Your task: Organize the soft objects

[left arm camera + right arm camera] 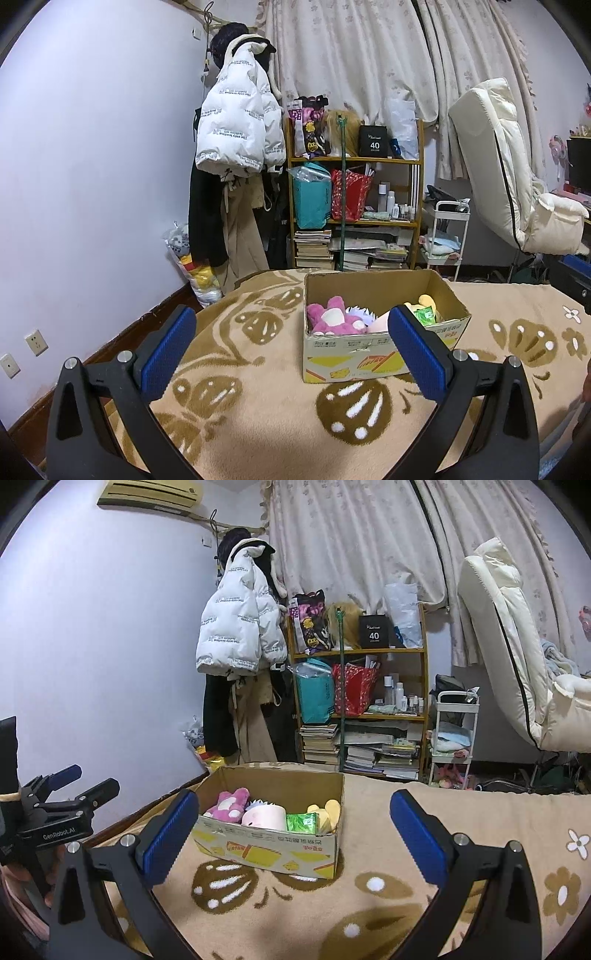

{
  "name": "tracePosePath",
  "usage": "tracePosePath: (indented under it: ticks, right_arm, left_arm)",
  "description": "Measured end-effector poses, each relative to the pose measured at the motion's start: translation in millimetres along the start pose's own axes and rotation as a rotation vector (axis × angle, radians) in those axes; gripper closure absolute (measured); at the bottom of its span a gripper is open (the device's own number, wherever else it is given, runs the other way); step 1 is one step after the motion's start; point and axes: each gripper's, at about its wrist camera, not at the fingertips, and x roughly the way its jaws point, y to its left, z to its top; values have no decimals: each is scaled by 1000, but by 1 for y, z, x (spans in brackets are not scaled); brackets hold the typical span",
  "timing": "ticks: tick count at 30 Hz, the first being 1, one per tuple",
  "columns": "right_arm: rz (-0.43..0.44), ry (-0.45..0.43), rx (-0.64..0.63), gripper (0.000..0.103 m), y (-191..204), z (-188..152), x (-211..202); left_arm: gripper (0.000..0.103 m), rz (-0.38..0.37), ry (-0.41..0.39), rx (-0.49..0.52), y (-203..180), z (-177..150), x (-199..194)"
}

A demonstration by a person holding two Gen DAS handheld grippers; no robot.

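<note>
An open cardboard box [347,350] [266,845] sits on the tan patterned blanket [266,413] [369,897]. Inside lie a pink plush bear [332,317] [229,805], a pale pink cylinder-shaped item [264,818], a green packet [424,316] [302,821] and a yellow plush [426,300] [327,810]. My left gripper [291,325] hovers open just in front of the box, nothing between its blue pads. My right gripper [293,806] is also open and empty, facing the box from the right. The left gripper [79,784] shows at the left edge of the right wrist view, held by a hand.
Beyond the bed stand a wooden shelf [354,160] [358,651] with bags, bottles and stacked books, a coat rack with a white puffer jacket [236,122] [240,624], a white cart [456,731] and a white reclining chair [513,177] [517,646]. A bag of plush toys [195,266] rests by the wall.
</note>
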Motion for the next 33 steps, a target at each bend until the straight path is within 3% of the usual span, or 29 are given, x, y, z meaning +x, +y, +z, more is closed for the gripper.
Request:
tracePosePath:
  ticks: [7,33]
  right_arm:
    - [-19,-39,-15,0,0,0,-8]
    - [-11,-6,13,0,2,-9,1]
  left_arm:
    - [1,9,-6,-3,-1,-1,-3]
    - [1,1,20,12,-4,-1,-1]
